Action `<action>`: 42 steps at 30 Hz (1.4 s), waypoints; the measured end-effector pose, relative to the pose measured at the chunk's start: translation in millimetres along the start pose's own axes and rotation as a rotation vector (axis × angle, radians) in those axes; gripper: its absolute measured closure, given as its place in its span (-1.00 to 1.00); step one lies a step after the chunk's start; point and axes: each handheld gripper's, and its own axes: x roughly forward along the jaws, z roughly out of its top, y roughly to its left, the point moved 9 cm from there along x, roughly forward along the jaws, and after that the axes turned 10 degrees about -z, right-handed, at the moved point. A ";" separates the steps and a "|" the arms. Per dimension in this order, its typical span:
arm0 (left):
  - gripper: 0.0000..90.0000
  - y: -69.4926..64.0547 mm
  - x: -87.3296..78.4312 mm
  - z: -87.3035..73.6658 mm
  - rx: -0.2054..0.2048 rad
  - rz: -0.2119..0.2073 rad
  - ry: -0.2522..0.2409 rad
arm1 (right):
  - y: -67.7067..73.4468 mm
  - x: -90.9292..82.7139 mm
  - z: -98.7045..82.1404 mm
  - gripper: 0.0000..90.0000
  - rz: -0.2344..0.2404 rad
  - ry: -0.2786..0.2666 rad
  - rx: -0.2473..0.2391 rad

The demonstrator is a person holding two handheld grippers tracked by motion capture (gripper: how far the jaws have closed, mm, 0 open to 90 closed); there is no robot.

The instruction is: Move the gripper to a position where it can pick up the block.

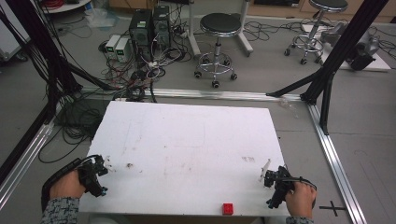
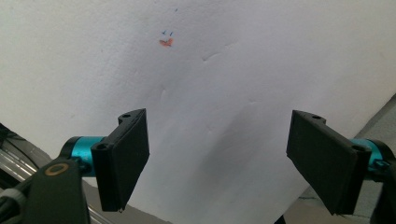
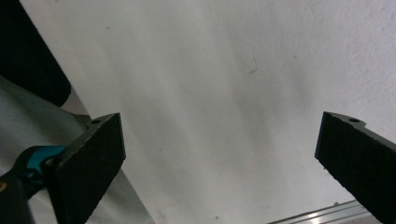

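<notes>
Showing a small red block (image 1: 228, 208) at the table (image 1: 187, 140) edge from high up; holding left gripper (image 2: 217, 163) and right gripper (image 3: 219, 163) wide apart, gripping nothing.

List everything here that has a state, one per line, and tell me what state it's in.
left gripper: open, jaws wide apart, nothing between them, over the white board.
right gripper: open, jaws wide apart, empty.
red block: resting flat near the front edge of the white board, apart from both grippers.
black stool: upright on the floor beyond the board, unoccupied.
</notes>
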 end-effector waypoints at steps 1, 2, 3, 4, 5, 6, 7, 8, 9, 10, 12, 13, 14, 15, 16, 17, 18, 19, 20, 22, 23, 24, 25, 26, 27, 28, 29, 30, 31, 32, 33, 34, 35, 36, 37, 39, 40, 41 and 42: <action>-0.52 -0.4 -0.3 0.1 -0.002 -0.002 -0.002 | -0.2 -1.5 -0.8 -0.98 0.006 -0.006 -0.001; -0.52 -0.8 -0.9 0.3 -0.001 -0.005 -0.002 | -0.6 -2.5 -1.5 -0.98 0.007 -0.007 0.001; -0.52 -0.6 -1.4 0.7 0.001 0.000 -0.003 | -1.3 -3.4 -2.4 -0.98 0.008 -0.011 -0.001; -0.52 -0.5 -1.6 1.1 0.001 0.004 -0.005 | -1.8 -4.7 -3.4 -0.98 0.007 -0.007 -0.001; -0.52 -1.3 -1.4 2.1 -0.005 0.000 -0.015 | -2.9 -5.7 -4.0 -0.98 0.004 -0.009 -0.009; -0.52 -1.2 -2.0 2.1 0.000 -0.001 -0.012 | -3.3 -7.4 -4.1 -0.98 0.010 -0.014 -0.016; -0.52 -0.9 -2.2 2.4 0.001 0.002 -0.015 | -4.8 -9.0 -4.4 -0.98 0.008 -0.016 -0.028; -0.52 -0.8 -2.5 2.4 0.000 0.002 -0.015 | -6.0 -10.3 -4.3 -0.98 0.007 -0.020 -0.040; -0.52 -0.9 -3.0 2.3 -0.002 -0.001 -0.014 | -8.1 -11.7 -4.6 -0.98 0.000 -0.020 -0.056; -0.53 -0.2 -3.2 2.4 -0.002 0.005 -0.017 | -9.8 -13.0 -4.3 -0.98 -0.003 -0.026 -0.066; -0.53 -0.3 -3.9 2.6 -0.004 -0.001 -0.016 | -13.0 -15.1 -3.3 -0.98 -0.006 -0.045 -0.087; -0.53 -0.4 -4.2 3.2 -0.009 0.005 -0.023 | -14.2 -16.0 -3.0 -0.98 -0.004 -0.050 -0.097; -0.53 0.4 -4.9 3.7 -0.006 0.013 -0.026 | -15.4 -17.3 -2.8 -0.98 -0.005 -0.056 -0.109; -0.53 0.1 -5.7 4.0 -0.007 0.013 -0.026 | -16.5 -18.7 -2.1 -0.98 -0.007 -0.064 -0.117; -0.53 0.4 -6.9 4.3 -0.004 0.016 -0.027 | -17.3 -20.6 -1.2 -0.98 -0.006 -0.070 -0.123; -0.53 0.5 -7.5 4.4 -0.006 0.019 -0.028 | -17.0 -23.1 0.3 -0.98 -0.002 -0.073 -0.130; -0.53 0.5 -8.1 4.6 -0.007 0.019 -0.028 | -16.4 -24.5 1.6 -0.98 0.002 -0.075 -0.138; -0.53 0.4 -8.1 5.2 -0.012 0.023 -0.034 | -14.7 -28.4 5.8 -0.98 0.000 -0.074 -0.163; -0.53 0.5 -8.4 5.4 -0.009 0.022 -0.034 | -14.7 -28.4 5.8 -0.98 0.000 -0.074 -0.163; -0.53 1.0 -7.9 5.9 -0.007 0.025 -0.037 | -11.6 -31.5 12.0 -0.98 -0.001 -0.071 -0.192; -0.53 0.8 -7.5 5.6 -0.013 0.019 -0.036 | -10.2 -31.8 15.2 -0.98 -0.003 -0.069 -0.203; -0.53 1.2 -7.1 5.5 -0.012 0.019 -0.036 | -8.1 -31.1 20.5 -0.98 -0.005 -0.058 -0.222; -0.53 1.1 -6.6 5.1 -0.015 0.018 -0.035 | -8.1 -31.1 20.5 -0.98 -0.005 -0.058 -0.222; -0.53 1.1 -6.3 4.9 -0.016 0.015 -0.035 | -6.7 -30.5 23.6 -0.98 -0.008 -0.053 -0.231; -0.53 1.4 -6.2 4.7 -0.015 0.018 -0.035 | -4.0 -29.9 26.9 -0.98 -0.003 -0.048 -0.241; -0.53 1.7 -6.4 4.7 -0.015 0.021 -0.035 | 3.2 -29.2 33.6 -0.98 0.009 -0.035 -0.273; -0.53 1.9 -6.7 4.7 -0.015 0.022 -0.034 | 7.0 -29.4 37.1 -0.98 0.007 -0.029 -0.287; -0.53 2.0 -6.8 4.8 -0.016 0.024 -0.034 | 7.0 -29.4 37.1 -0.98 0.007 -0.029 -0.287; -0.53 1.9 -7.0 4.9 -0.016 0.024 -0.034 | 11.6 -29.5 40.8 -0.98 0.013 -0.026 -0.304; -0.53 1.8 -6.8 5.1 -0.015 0.024 -0.035 | 15.9 -29.9 44.8 -0.98 0.013 -0.027 -0.321; -0.53 1.6 -6.1 5.8 -0.021 0.025 -0.041 | 25.2 -31.0 53.6 -0.98 0.013 -0.032 -0.348; -0.53 1.7 -5.9 6.0 -0.019 0.026 -0.040 | 25.2 -31.0 53.6 -0.98 0.013 -0.032 -0.348; -0.53 1.4 -5.4 6.2 -0.017 0.024 -0.041 | 33.6 -31.5 60.4 -0.98 0.021 -0.033 -0.349; -0.53 1.3 -5.4 6.4 -0.018 0.024 -0.041 | 33.6 -31.5 60.4 -0.98 0.021 -0.033 -0.349; -0.53 1.3 -5.4 6.5 -0.018 0.024 -0.042 | 37.3 -31.1 63.6 -0.98 0.022 -0.030 -0.354; -0.53 1.4 -6.0 6.5 -0.019 0.026 -0.043 | 45.6 -29.6 69.7 -0.98 0.023 -0.029 -0.364; -0.53 1.6 -6.2 6.3 -0.020 0.027 -0.043 | 48.9 -29.0 71.5 -0.98 0.031 -0.031 -0.372; -0.53 1.7 -6.5 6.2 -0.020 0.027 -0.043 | 54.8 -27.3 75.4 -0.98 0.026 -0.033 -0.386; -0.53 1.8 -6.6 6.0 -0.020 0.028 -0.044 | 54.8 -27.3 75.4 -0.98 0.026 -0.033 -0.386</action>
